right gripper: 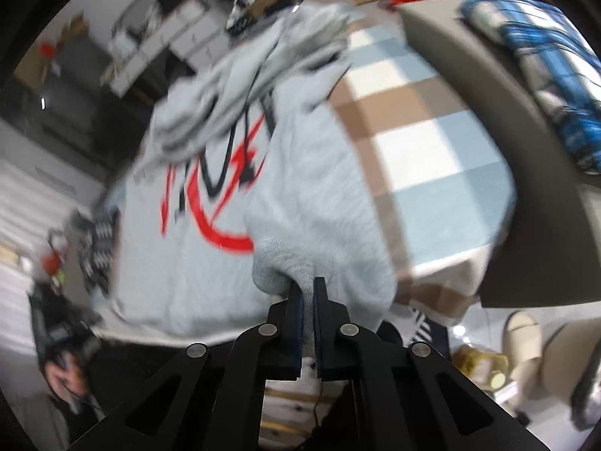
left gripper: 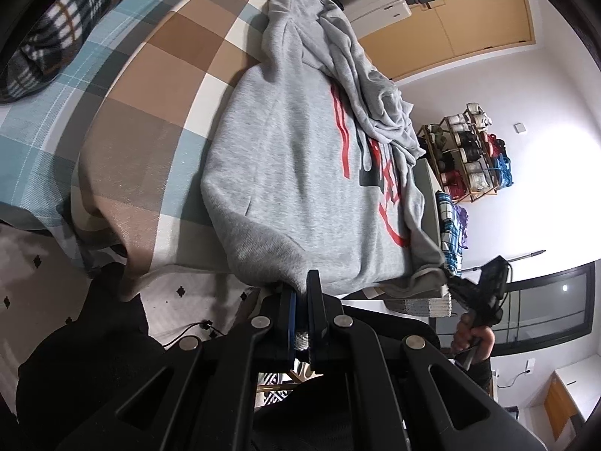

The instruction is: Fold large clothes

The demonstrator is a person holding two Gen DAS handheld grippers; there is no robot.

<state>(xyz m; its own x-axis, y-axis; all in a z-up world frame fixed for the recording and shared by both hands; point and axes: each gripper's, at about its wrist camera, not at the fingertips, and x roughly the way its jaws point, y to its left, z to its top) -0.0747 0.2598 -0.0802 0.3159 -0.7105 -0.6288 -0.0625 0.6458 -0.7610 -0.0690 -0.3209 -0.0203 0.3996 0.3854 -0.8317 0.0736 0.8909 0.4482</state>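
A grey hoodie (left gripper: 300, 173) with red and dark lettering lies on a checked bedspread (left gripper: 157, 86), its hood and sleeves bunched at the far end. My left gripper (left gripper: 302, 285) is shut on the hoodie's near hem corner. In the left wrist view my right gripper (left gripper: 456, 282), in a hand, grips the other hem corner at the right. The right wrist view is blurred: my right gripper (right gripper: 305, 289) is shut on a fold of the hoodie (right gripper: 233, 195) hem, with grey cloth between its pads.
A plaid pillow (left gripper: 71, 26) lies at the bed's far left. A wire rack of yarn (left gripper: 469, 150) and a blue checked cloth (left gripper: 450, 225) stand right of the bed. A grey board (right gripper: 507, 158) and slippers (right gripper: 522, 342) show in the right wrist view.
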